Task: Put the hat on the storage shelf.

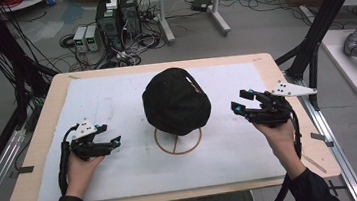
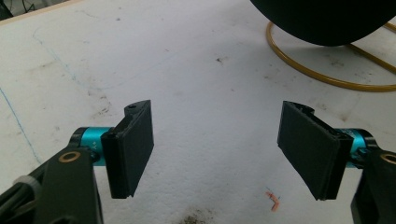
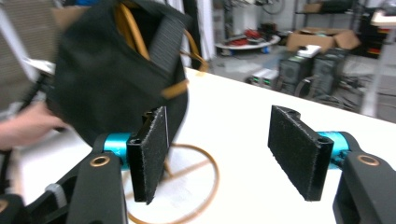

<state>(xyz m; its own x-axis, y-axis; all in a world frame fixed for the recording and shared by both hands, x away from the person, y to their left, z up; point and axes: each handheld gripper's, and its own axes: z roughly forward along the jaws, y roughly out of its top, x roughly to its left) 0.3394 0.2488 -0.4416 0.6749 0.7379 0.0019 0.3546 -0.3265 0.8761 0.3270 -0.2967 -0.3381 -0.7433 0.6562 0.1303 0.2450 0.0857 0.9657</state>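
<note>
A black cap [image 1: 175, 101] sits on a tan wire stand whose ring base [image 1: 178, 141] rests on the white mat, mid-table. In the right gripper view the cap [image 3: 112, 70] hangs over the stand's wire frame [image 3: 128, 28], with the ring base [image 3: 196, 186] below. My left gripper [image 1: 108, 134] is held low, left of the stand, jaws wide apart and nothing between them [image 2: 215, 149]. My right gripper [image 1: 241, 101] hovers right of the cap, open and empty [image 3: 229, 154]. The left gripper view catches the cap's underside [image 2: 327, 21] and ring base [image 2: 322, 77].
The white mat [image 1: 116, 102] covers most of the wooden table [image 1: 43, 120]. Black frame posts [image 1: 320, 35] stand at the right and cables at the left. Computer boxes [image 1: 117, 16] sit on the floor beyond. A small orange scrap [image 2: 274, 200] lies on the mat.
</note>
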